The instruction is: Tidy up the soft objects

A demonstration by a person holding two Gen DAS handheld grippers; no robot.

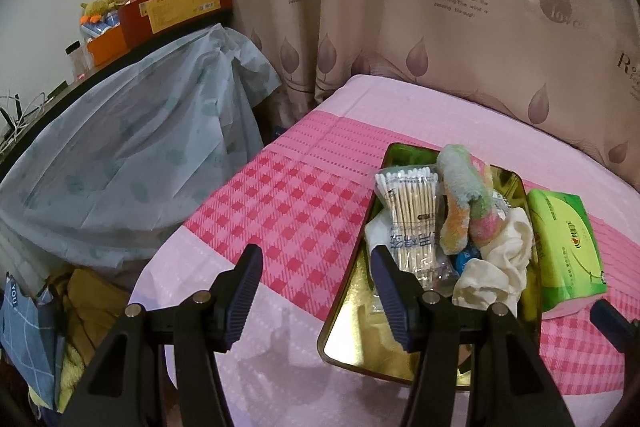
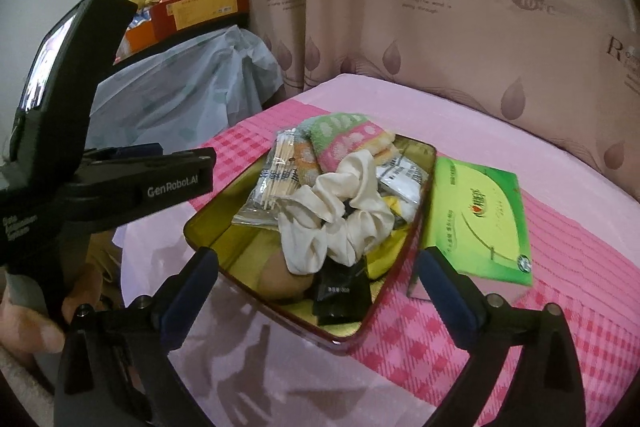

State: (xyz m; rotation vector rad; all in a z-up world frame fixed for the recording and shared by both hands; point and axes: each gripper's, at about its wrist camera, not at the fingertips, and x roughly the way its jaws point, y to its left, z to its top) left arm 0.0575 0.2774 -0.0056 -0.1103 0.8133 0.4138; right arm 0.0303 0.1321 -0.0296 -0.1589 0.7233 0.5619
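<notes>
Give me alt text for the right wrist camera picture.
An open right gripper hovers over a gold tin tray on a pink checked bed, holding a cream scrunchie, cotton swabs and a striped sock. A green tissue pack lies beside it.

Background clutter, left and rear
Leaf-print curtain (image 1: 400, 39) behind bed; pale plastic sheet (image 1: 132, 163) draped over side table, red box (image 1: 176, 7) and orange box (image 1: 106, 45) on top.
</notes>
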